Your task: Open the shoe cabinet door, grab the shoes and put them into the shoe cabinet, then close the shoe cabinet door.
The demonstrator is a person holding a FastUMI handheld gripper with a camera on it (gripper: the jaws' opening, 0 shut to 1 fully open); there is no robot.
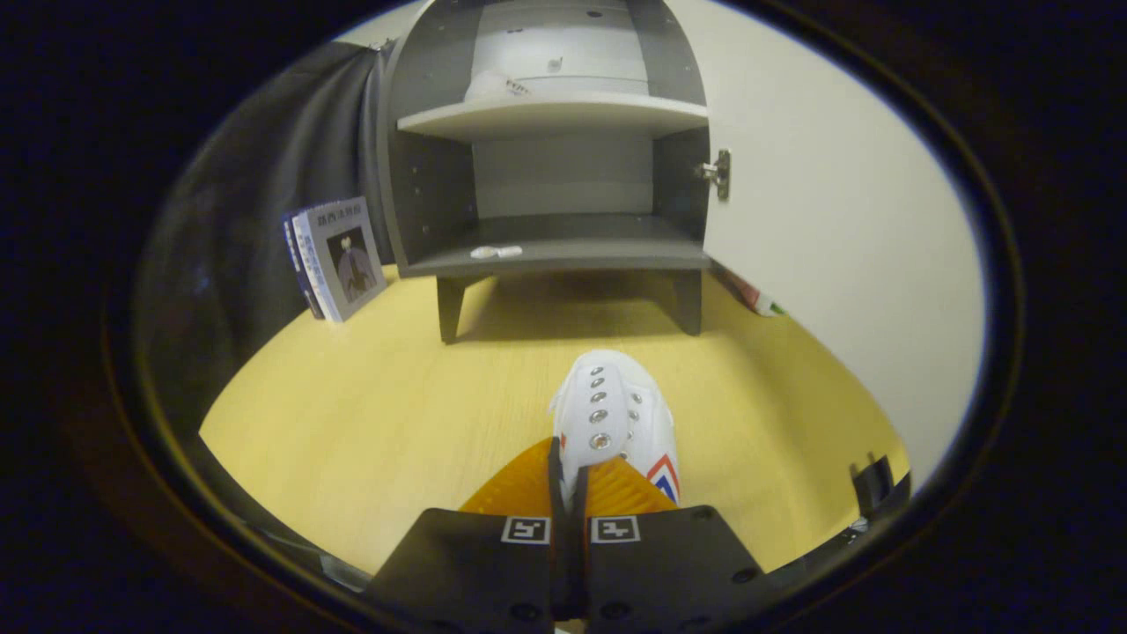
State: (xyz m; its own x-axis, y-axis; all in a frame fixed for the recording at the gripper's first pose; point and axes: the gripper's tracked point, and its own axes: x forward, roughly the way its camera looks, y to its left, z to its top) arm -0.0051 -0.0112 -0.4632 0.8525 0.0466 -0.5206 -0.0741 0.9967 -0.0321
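A white shoe (612, 414) with metal eyelets and a red-and-blue mark on its side sticks out forward from between my fingers. My gripper (570, 480) is shut on the shoe's near edge and holds it over the yellow wooden floor (370, 405). Beyond the shoe stands the grey shoe cabinet (546, 255) on short legs. Its white door (836, 229) is swung wide open to the right on a metal hinge (718, 173). On the upper shelf (550, 114) lies another white shoe (493, 86). A small white object (496, 252) rests on the lower shelf.
Two or three books (335, 255) lean against the dark cloth wall (264, 176) left of the cabinet. A red-and-green item (753, 298) lies on the floor behind the open door. A dark clip-like part (872, 484) shows low on the right.
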